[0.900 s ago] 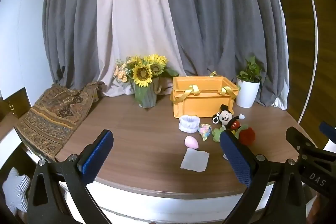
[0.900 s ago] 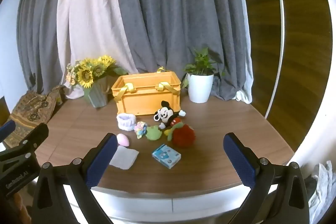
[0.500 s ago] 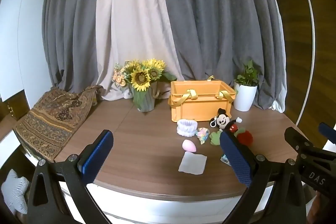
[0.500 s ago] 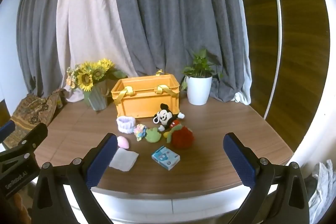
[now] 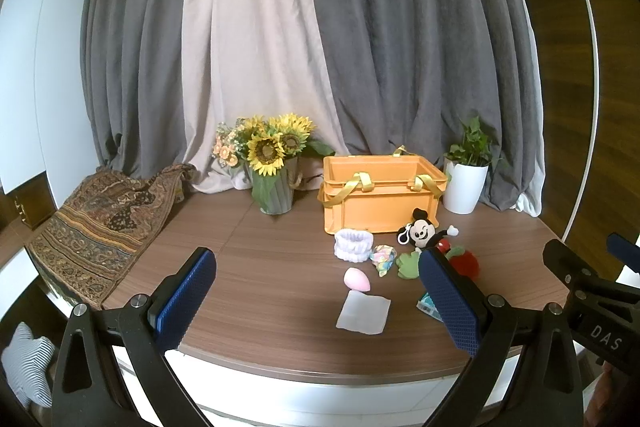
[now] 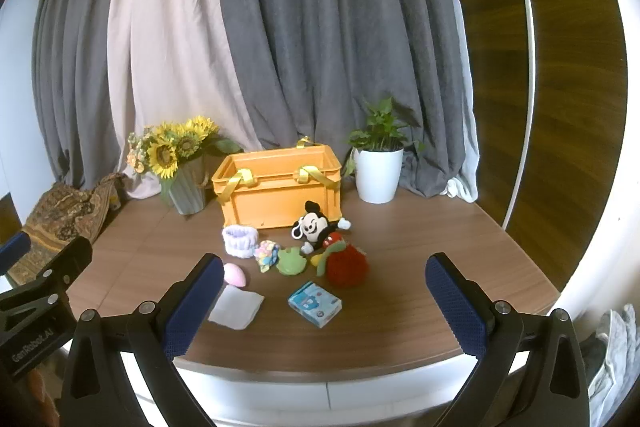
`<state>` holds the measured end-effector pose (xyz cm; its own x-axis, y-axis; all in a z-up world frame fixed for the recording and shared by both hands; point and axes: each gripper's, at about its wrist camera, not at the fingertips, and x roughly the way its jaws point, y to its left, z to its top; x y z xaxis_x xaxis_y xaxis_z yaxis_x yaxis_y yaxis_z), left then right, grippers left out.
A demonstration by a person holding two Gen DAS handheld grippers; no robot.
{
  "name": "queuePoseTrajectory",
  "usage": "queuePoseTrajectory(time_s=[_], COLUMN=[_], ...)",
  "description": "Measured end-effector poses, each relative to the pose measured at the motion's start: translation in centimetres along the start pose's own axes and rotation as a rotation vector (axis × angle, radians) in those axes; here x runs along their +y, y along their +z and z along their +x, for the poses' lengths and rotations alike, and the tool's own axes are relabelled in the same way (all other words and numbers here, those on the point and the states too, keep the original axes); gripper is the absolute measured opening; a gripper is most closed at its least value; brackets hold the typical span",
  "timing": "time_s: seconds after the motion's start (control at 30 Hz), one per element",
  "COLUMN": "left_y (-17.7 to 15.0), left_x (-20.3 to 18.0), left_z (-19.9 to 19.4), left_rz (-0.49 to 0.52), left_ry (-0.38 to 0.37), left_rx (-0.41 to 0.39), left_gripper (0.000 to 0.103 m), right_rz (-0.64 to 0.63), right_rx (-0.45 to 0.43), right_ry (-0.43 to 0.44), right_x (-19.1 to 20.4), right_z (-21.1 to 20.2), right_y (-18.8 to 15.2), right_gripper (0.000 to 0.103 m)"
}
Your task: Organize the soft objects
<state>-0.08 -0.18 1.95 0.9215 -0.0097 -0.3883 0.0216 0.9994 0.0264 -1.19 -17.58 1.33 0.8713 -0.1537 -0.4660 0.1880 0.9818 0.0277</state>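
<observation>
An orange crate (image 6: 280, 187) (image 5: 380, 199) with yellow handles stands at the back of the wooden table (image 6: 420, 267). In front of it lie a mouse plush (image 6: 316, 227) (image 5: 420, 233), a red plush (image 6: 346, 265), a green soft piece (image 6: 290, 261), a pastel scrunchie (image 6: 267, 253), a lilac fluffy band (image 6: 239, 241) (image 5: 354, 245), a pink egg-shaped sponge (image 6: 236, 274) (image 5: 357, 279), a white cloth (image 6: 236, 311) (image 5: 363, 313) and a blue tissue pack (image 6: 315, 303). My left gripper (image 5: 316, 295) and right gripper (image 6: 326, 301) hover open above the table's front edge, holding nothing.
A vase of sunflowers (image 6: 182, 167) stands left of the crate and a white potted plant (image 6: 378, 167) right of it. A patterned throw (image 5: 100, 227) drapes over the table's left end. Grey and beige curtains hang behind.
Both views have tilted up slightly and drawn back, so the table items sit lower and a little smaller. No object has moved and both grippers stay open.
</observation>
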Motion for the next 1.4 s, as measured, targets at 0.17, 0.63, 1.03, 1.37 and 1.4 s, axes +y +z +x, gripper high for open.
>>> queuePoseTrajectory(time_s=[0.17,0.63,1.03,1.37,1.4], left_y=[-0.26,-0.5,-0.64,-0.65,-0.67], left_x=[-0.34,-0.67,-0.65,-0.64,-0.63], left_z=[0.03,-0.04,-0.09,-0.08,-0.08], left_rz=[0.001,0.0,-0.001,-0.002,-0.002], left_ry=[0.001,-0.001,0.0,0.0,-0.001], left_rx=[-0.002,-0.005,-0.009,-0.01,-0.01], left_gripper=[0.103,0.103,0.103,0.103,0.103], right_rz=[0.003,0.005,0.006,0.006,0.007], right_rx=[-0.003,-0.004,-0.007,-0.007,-0.009], right_ry=[0.003,0.004,0.004,0.003,0.004], right_x=[-0.21,-0.25,-0.27,-0.24,-0.25], right_z=[-0.48,-0.53,-0.62,-0.65,-0.63], right_y=[0.38,0.42,0.56,0.58,0.44], right_gripper=[0.103,0.103,0.103,0.103,0.103])
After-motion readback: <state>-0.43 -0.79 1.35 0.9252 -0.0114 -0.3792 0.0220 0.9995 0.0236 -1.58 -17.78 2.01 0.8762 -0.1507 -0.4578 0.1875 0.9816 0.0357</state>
